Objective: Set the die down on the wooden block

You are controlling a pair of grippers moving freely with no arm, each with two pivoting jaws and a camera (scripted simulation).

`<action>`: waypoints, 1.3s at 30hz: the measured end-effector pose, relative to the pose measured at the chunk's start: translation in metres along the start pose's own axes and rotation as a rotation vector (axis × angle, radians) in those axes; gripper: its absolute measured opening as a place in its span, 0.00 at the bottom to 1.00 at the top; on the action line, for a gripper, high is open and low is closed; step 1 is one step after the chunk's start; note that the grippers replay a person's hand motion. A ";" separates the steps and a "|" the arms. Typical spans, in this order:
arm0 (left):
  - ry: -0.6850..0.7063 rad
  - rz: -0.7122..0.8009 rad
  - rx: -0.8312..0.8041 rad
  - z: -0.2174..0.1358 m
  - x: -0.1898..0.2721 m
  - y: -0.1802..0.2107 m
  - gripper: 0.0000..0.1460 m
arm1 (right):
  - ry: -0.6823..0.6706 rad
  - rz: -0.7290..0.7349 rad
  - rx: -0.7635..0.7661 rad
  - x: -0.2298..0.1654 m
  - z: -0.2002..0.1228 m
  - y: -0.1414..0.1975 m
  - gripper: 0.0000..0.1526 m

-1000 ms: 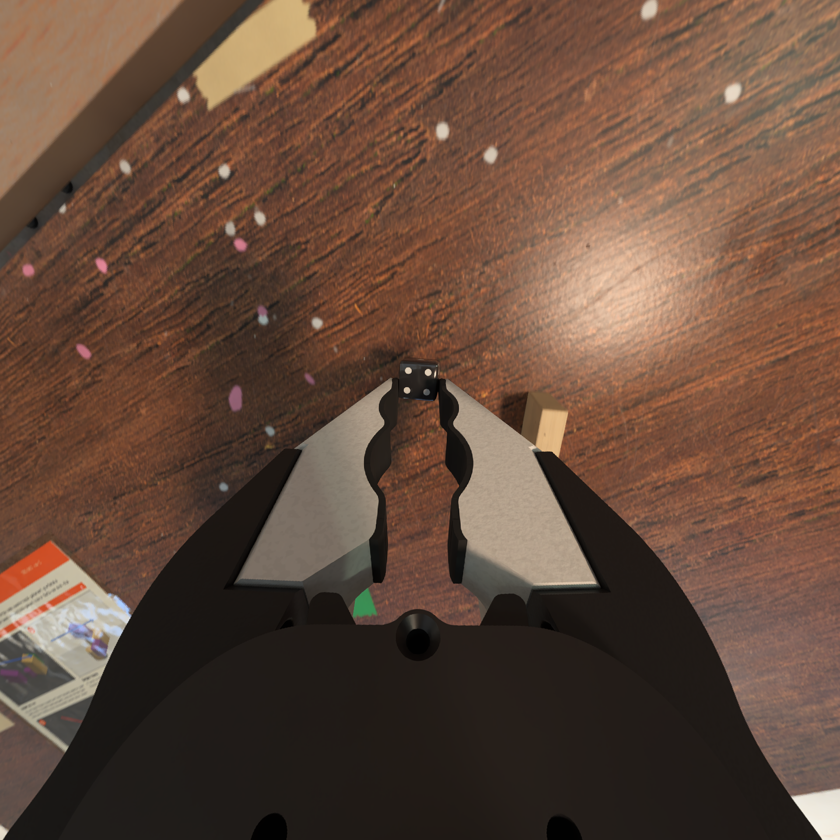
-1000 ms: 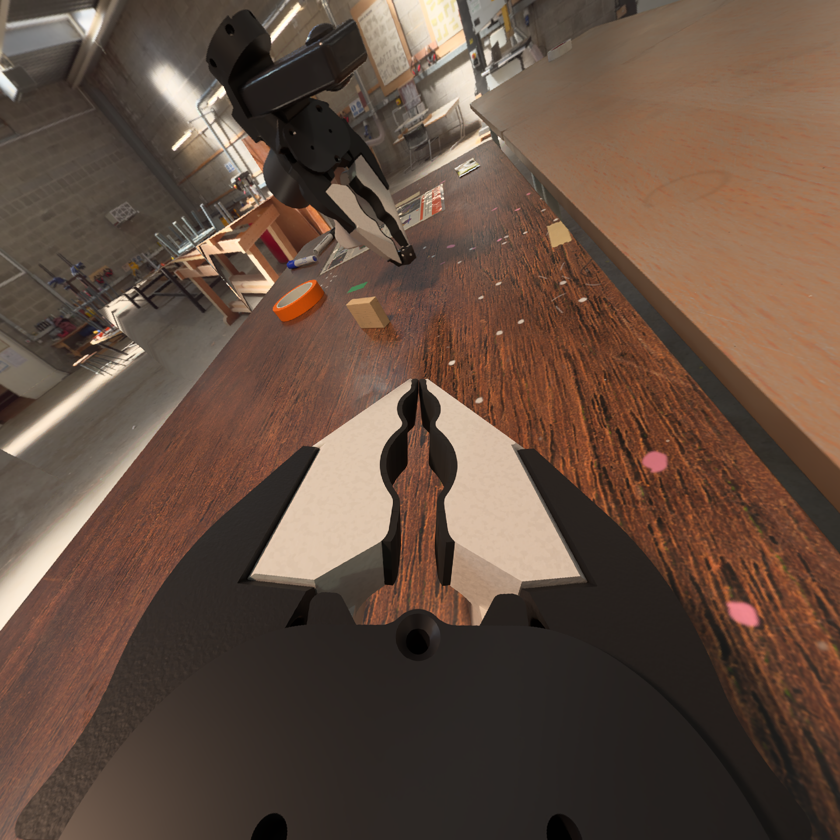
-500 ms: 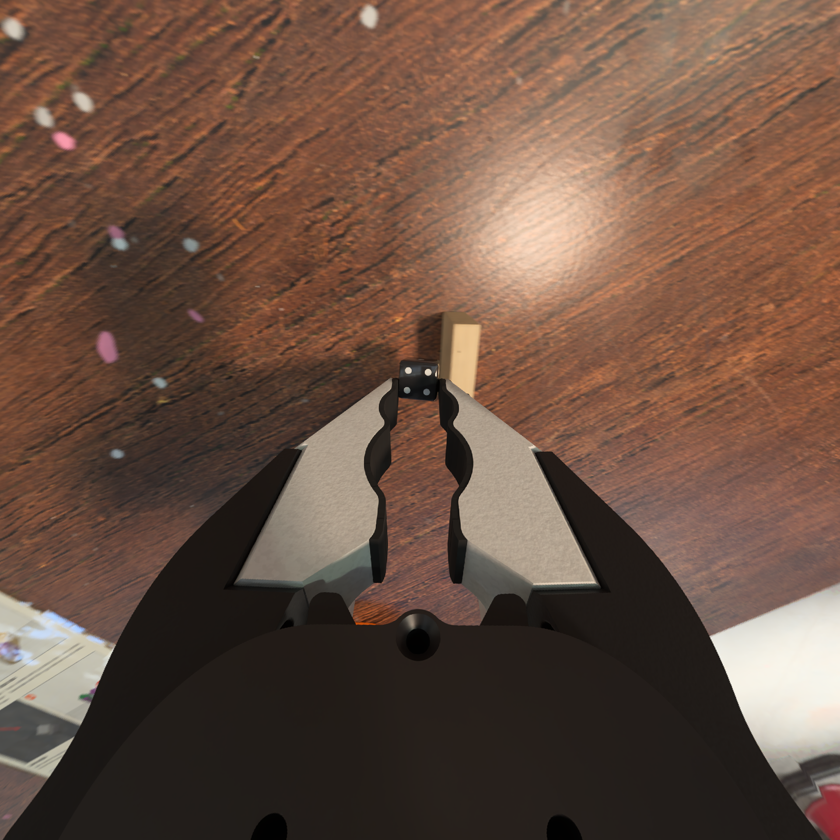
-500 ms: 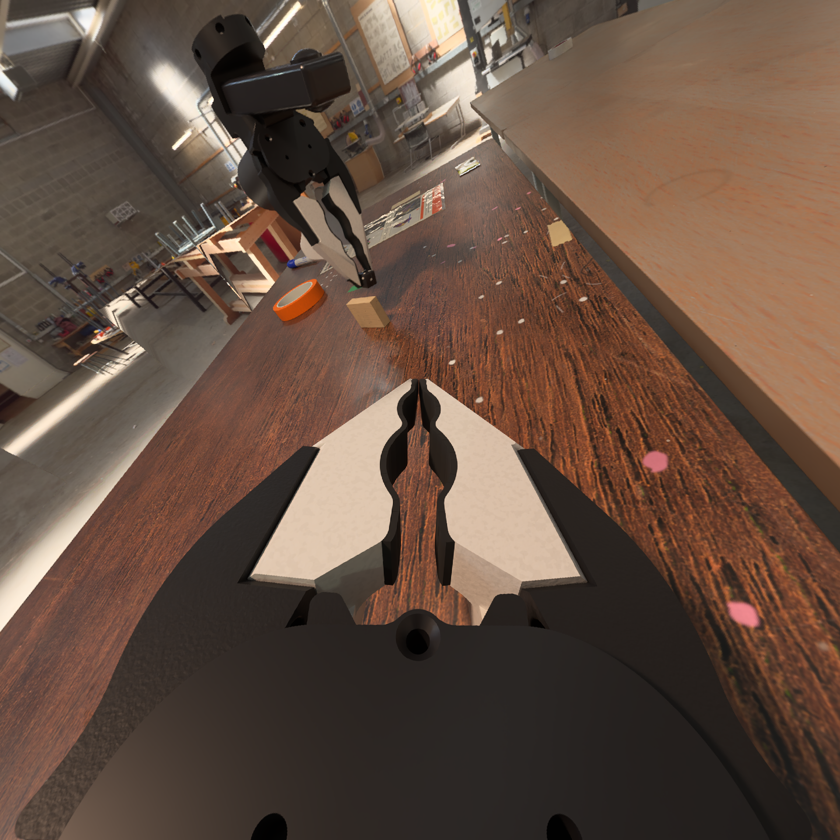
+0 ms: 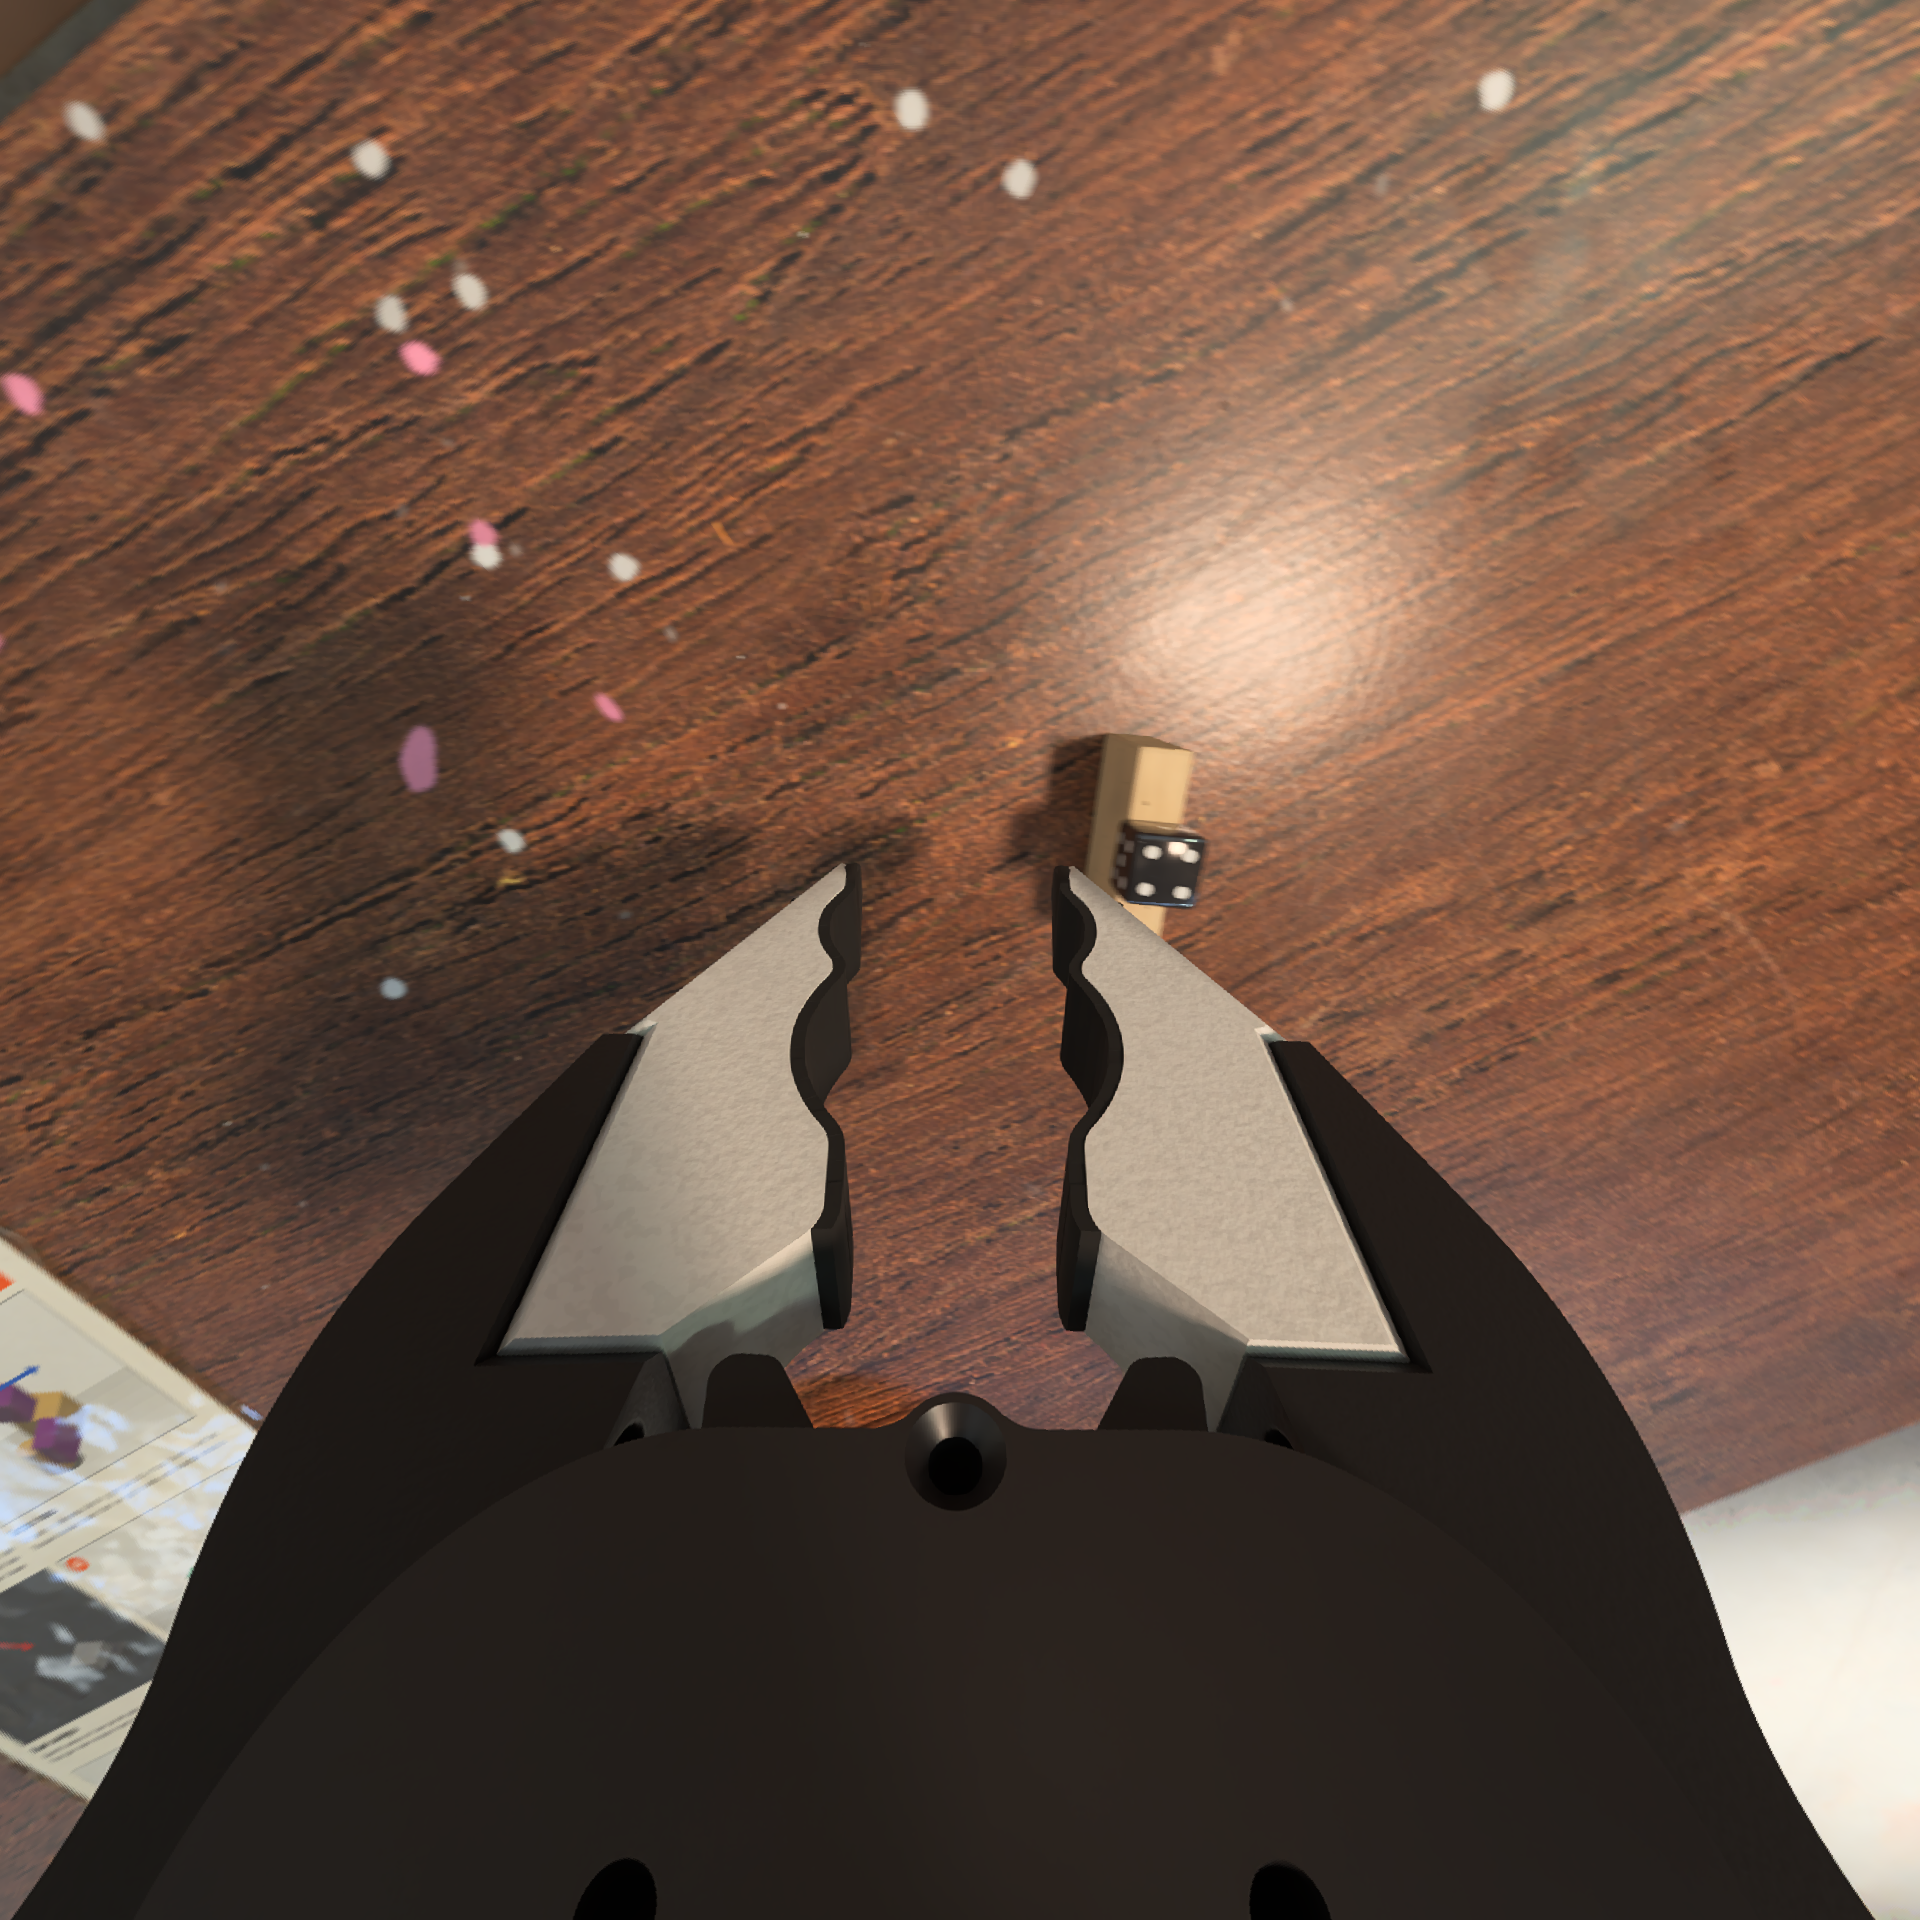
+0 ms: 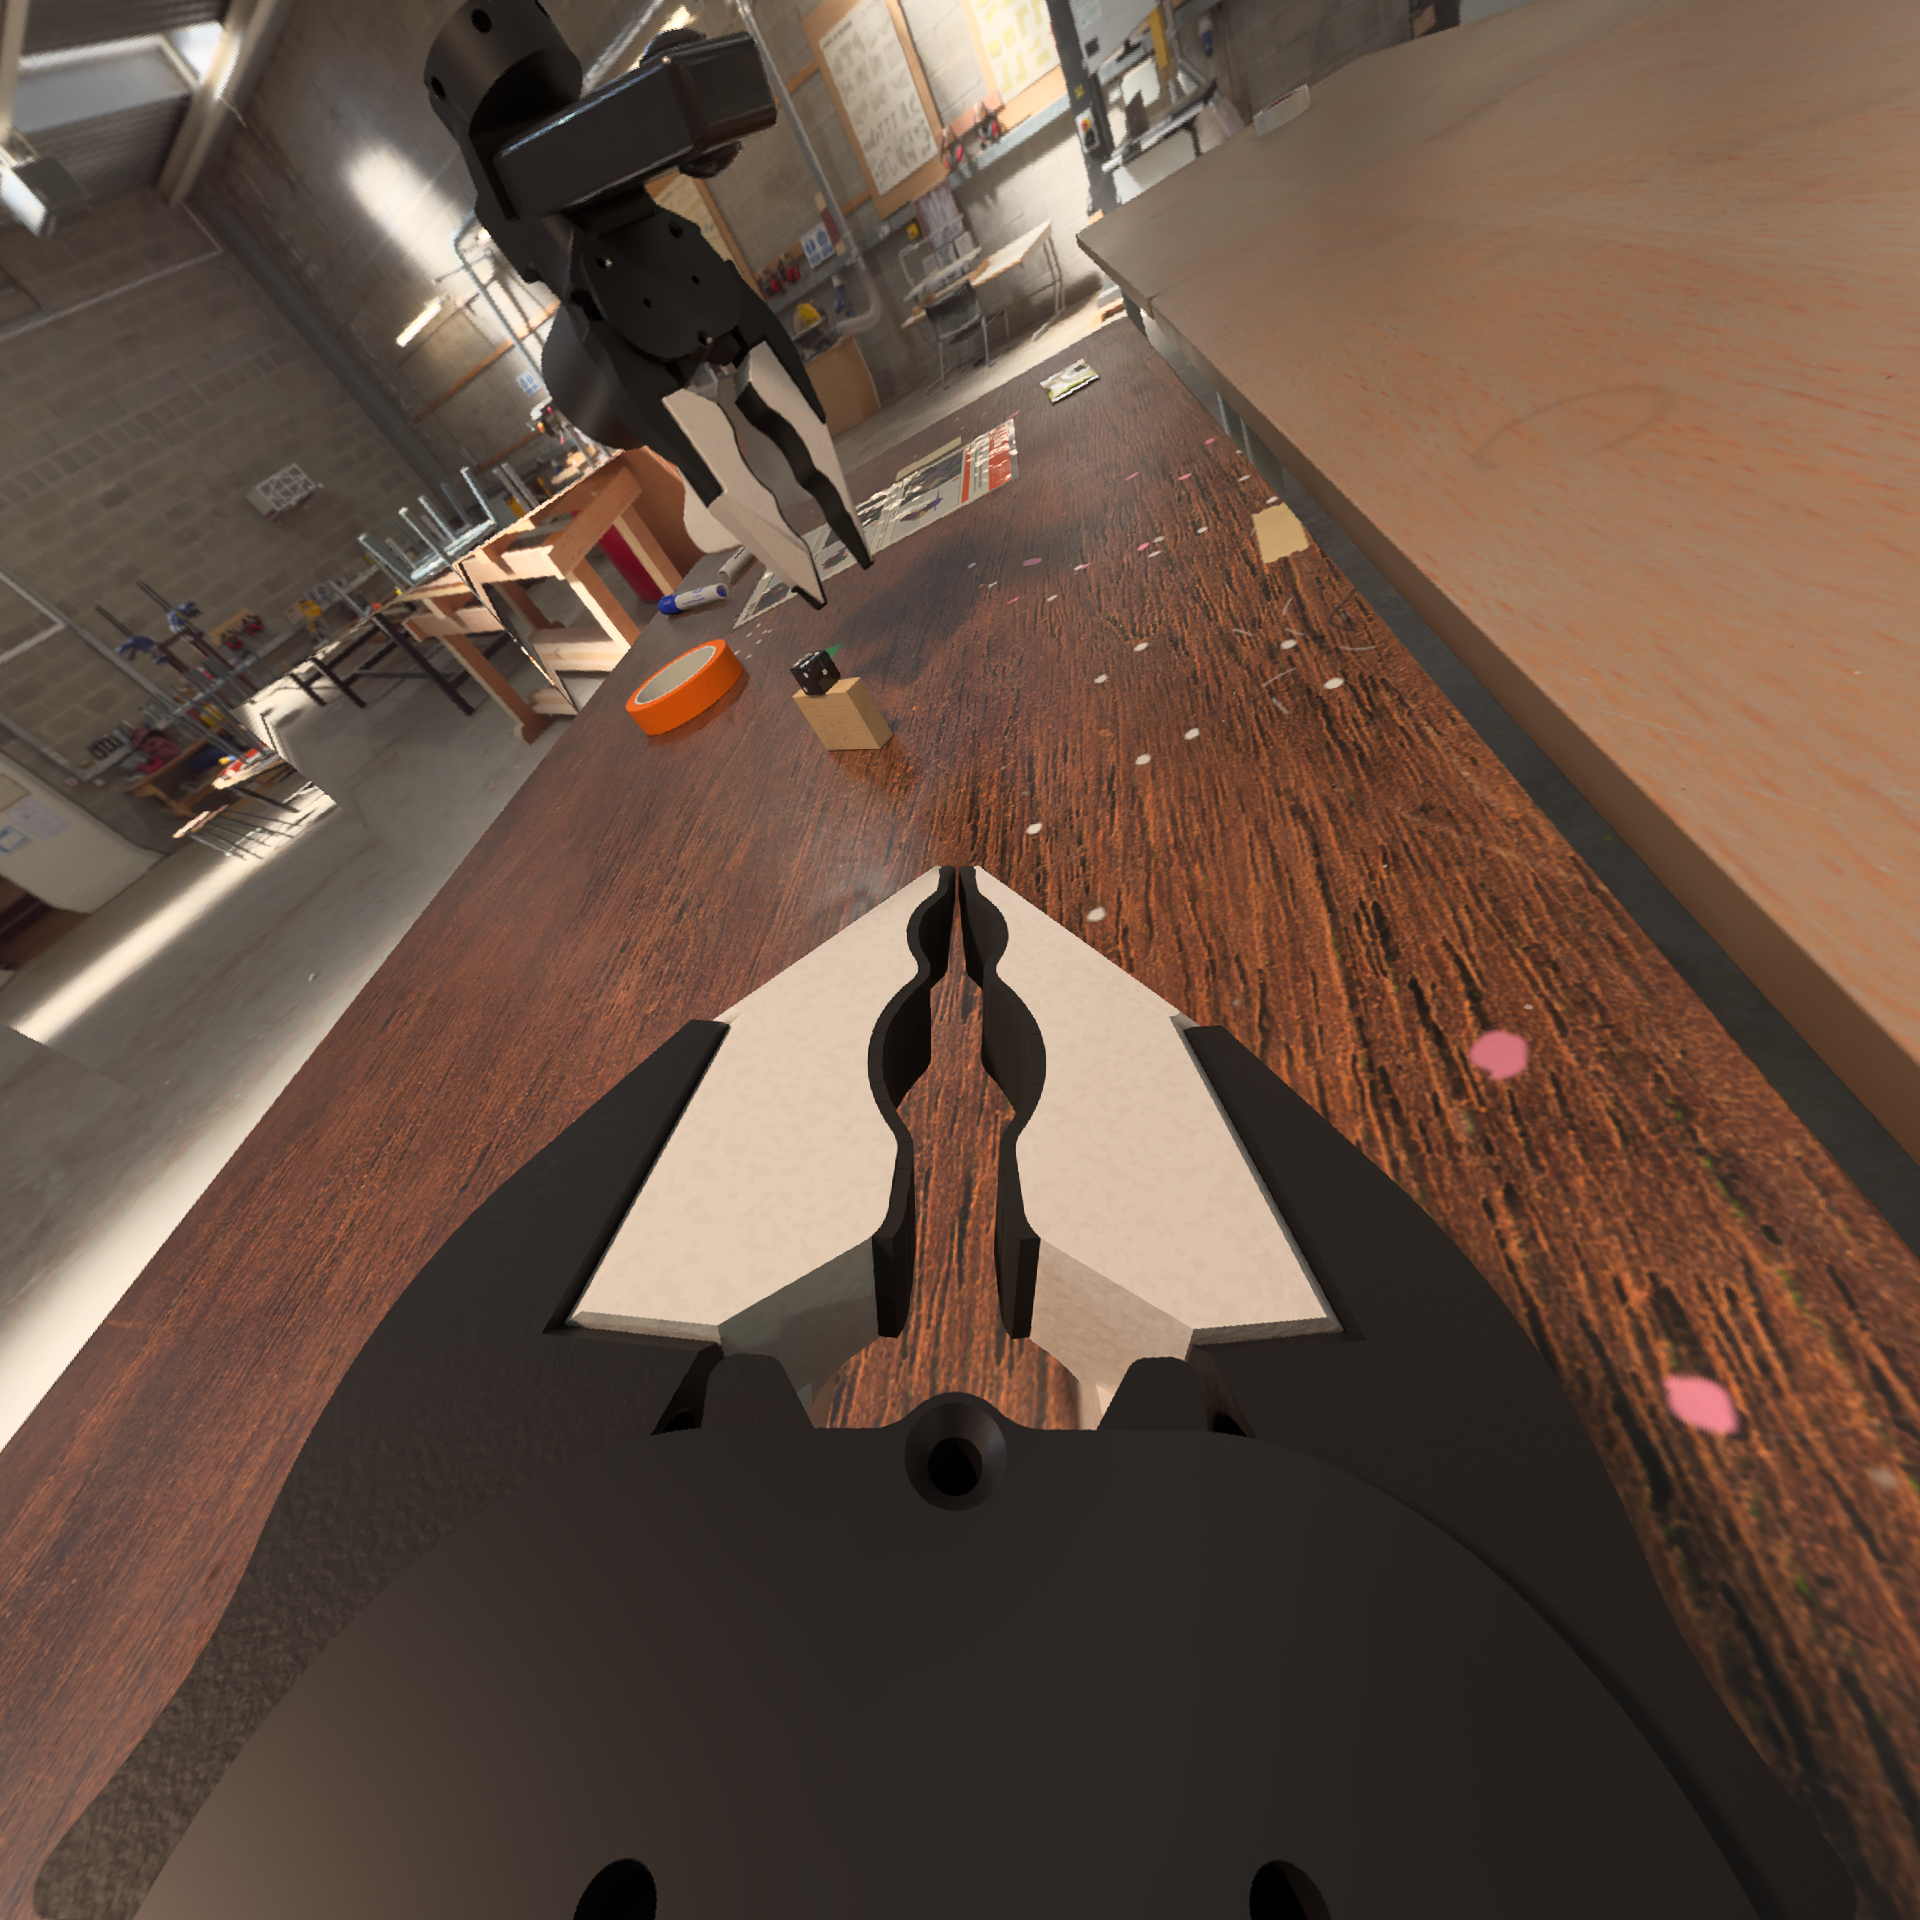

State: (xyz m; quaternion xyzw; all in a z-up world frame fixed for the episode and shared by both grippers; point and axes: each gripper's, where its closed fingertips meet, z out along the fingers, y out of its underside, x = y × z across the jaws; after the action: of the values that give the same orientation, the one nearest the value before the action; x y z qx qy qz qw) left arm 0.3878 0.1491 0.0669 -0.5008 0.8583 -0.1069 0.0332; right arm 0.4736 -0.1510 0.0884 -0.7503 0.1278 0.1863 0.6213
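A small black die (image 5: 1162,871) with white pips rests on top of the pale wooden block (image 5: 1146,800), which stands on the dark wooden table. In the right wrist view the die (image 6: 815,670) sits on the block's (image 6: 847,717) far top edge. My left gripper (image 5: 956,894) is open and empty, above and to the left of the block; it also shows in the right wrist view (image 6: 831,577), raised clear of the die. My right gripper (image 6: 956,883) is shut and empty, low over the table, well short of the block.
An orange tape roll (image 6: 684,688) lies left of the block. A blue marker (image 6: 694,600) and printed sheets (image 6: 935,473) lie farther back; a printed sheet (image 5: 73,1455) also shows at the left gripper's lower left. A raised pale wooden board (image 6: 1558,364) runs along the table's right side.
My left gripper opened and let go of the die, which now rests on the wooden block. The left gripper has lifted and drawn back. The right gripper has not moved.
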 end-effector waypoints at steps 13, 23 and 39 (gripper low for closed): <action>-0.032 0.029 -0.238 0.029 -0.024 0.021 0.24 | 0.001 0.000 0.002 0.000 0.000 0.000 0.01; 0.041 0.059 -0.207 0.040 0.002 0.011 0.10 | -0.002 0.002 0.003 0.000 0.000 0.000 0.01; -0.045 0.047 -0.202 0.038 -0.028 0.006 0.22 | -0.003 0.003 0.006 0.000 -0.001 -0.001 0.01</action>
State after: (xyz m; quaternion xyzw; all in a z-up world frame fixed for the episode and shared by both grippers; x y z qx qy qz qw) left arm 0.4033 0.1706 0.0274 -0.4835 0.8753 -0.0078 0.0047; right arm 0.4739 -0.1515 0.0890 -0.7481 0.1287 0.1882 0.6232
